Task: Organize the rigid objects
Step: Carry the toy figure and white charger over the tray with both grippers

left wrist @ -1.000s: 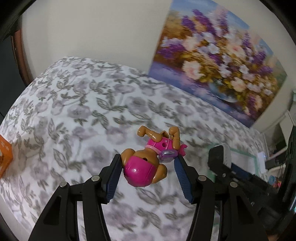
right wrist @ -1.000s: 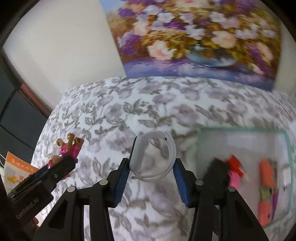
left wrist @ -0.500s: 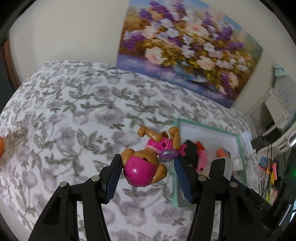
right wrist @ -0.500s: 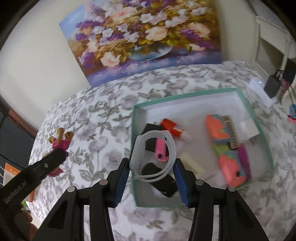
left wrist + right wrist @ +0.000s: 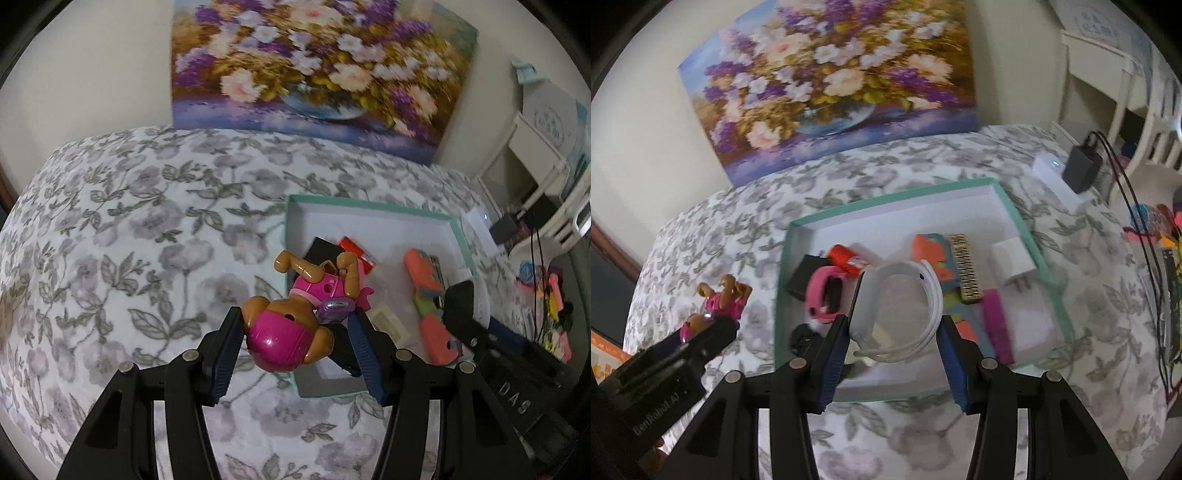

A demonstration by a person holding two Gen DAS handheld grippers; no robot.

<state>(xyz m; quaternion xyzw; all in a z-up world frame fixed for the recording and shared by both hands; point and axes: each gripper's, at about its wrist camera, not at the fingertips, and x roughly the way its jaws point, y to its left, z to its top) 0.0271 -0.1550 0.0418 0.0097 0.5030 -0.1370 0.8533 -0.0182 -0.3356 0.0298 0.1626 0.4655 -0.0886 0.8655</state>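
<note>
The task looks well advanced but not finished: several rigid things lie already in the shallow teal-rimmed cardboard box with a white inside [image 5: 1027, 225], which sits on the grey floral bedspread [image 5: 147, 229], and two more are in the air above it. The left gripper [image 5: 295, 343] is clenched on a brown plastic toy dog with a pink helmet and pink vest [image 5: 295, 317], held head toward the camera over the near left edge of the box; in the right view this toy appears left of the box, over the bedspread. The right gripper [image 5: 892, 343] grasps a white smart band with a looped silicone strap [image 5: 897, 302], pressed between both blue pads and hanging over the near part of the box. Inside the box I can see a black flat block [image 5: 805, 273] at the left, a red small tube or cartridge [image 5: 846, 258] beside it, a pink band with a dark screen [image 5: 823, 291], a dark round thing [image 5: 805, 338] at the near left that is too unclear to name, an orange and multicoloured toy keyboard [image 5: 960, 269] in the middle, a magenta bar [image 5: 997, 325], and a white plug adapter [image 5: 1012, 262] toward the right wall. I judge that what is left is to lower both held things and release them inside. Whether other objects wait outside, the views do not show.
</note>
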